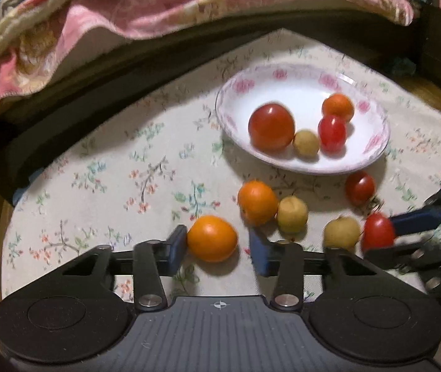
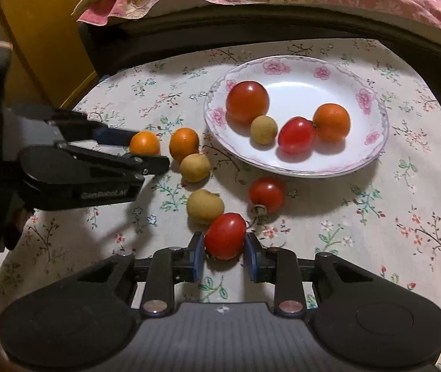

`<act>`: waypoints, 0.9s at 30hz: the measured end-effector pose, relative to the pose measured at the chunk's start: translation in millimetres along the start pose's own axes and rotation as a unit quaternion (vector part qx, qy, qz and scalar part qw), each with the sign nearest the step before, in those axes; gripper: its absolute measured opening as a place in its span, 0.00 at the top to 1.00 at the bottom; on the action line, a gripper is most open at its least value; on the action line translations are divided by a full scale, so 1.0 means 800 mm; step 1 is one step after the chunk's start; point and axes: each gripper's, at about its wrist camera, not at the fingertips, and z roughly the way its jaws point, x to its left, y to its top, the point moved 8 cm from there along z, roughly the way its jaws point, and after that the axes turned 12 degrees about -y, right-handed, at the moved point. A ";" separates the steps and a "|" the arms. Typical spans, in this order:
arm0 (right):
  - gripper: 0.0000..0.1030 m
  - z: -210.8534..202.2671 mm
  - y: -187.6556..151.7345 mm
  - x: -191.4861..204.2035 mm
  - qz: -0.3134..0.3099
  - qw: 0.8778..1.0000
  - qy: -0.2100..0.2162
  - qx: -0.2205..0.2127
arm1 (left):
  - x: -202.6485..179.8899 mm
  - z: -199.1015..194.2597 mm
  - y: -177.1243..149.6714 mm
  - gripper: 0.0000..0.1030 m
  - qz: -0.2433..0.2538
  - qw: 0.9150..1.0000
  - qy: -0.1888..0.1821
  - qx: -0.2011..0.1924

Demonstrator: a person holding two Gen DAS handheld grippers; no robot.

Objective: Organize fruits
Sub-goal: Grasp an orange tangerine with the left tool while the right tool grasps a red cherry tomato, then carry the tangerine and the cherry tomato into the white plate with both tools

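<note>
Near the table's front edge, in the left wrist view, the left gripper (image 1: 217, 249) stands open around an orange (image 1: 212, 238): one pad touches its side, the other stands clear. Risk: a one-sided close could roll this smooth, round fruit away across the cloth (image 1: 96, 186). A second orange (image 1: 257, 202) and a matt yellow fruit (image 1: 292, 214) lie just behind it, easily nudged. The glossy, flower-rimmed plate (image 1: 372, 142), toward the far right corner, holds four fruits. At the right edge, the right gripper holds a red tomato (image 1: 377, 231) beside another yellow fruit (image 1: 342, 232).

Near the front edge, in the right wrist view, the right gripper (image 2: 224, 252) has its jaws at both sides of that oval tomato (image 2: 225, 235); contact looks made, firmness I cannot tell. Risk: its taut, shiny skin may slip or split under pressure. A stemmed tomato (image 2: 266, 193) lies just beyond, near the plate (image 2: 372, 158). The left gripper (image 2: 146, 150) straddles its orange (image 2: 144, 143) near the left edge.
</note>
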 end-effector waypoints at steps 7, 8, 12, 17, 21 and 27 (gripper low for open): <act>0.69 -0.008 0.000 -0.005 -0.001 1.000 0.000 -0.003 | 0.000 -0.005 -0.002 0.59 -0.021 1.000 -0.007 0.002; 0.69 -0.009 -0.001 -0.005 -0.003 1.000 0.001 -0.004 | -0.004 -0.006 -0.003 0.59 -0.016 1.000 -0.007 0.005; 0.69 -0.013 -0.005 -0.006 -0.011 1.000 0.004 -0.003 | -0.016 -0.018 -0.015 0.59 -0.016 1.000 -0.011 0.012; 0.69 -0.031 -0.014 -0.007 -0.027 1.000 0.014 -0.005 | -0.042 -0.049 -0.037 0.59 -0.023 0.999 -0.017 0.021; 0.69 -0.029 -0.032 0.001 -0.054 0.998 0.018 0.008 | -0.066 -0.062 -0.060 0.58 -0.019 0.999 -0.024 0.034; 0.69 -0.021 -0.042 0.004 -0.077 0.997 0.015 0.015 | -0.080 -0.049 -0.066 0.56 0.015 0.999 -0.027 0.043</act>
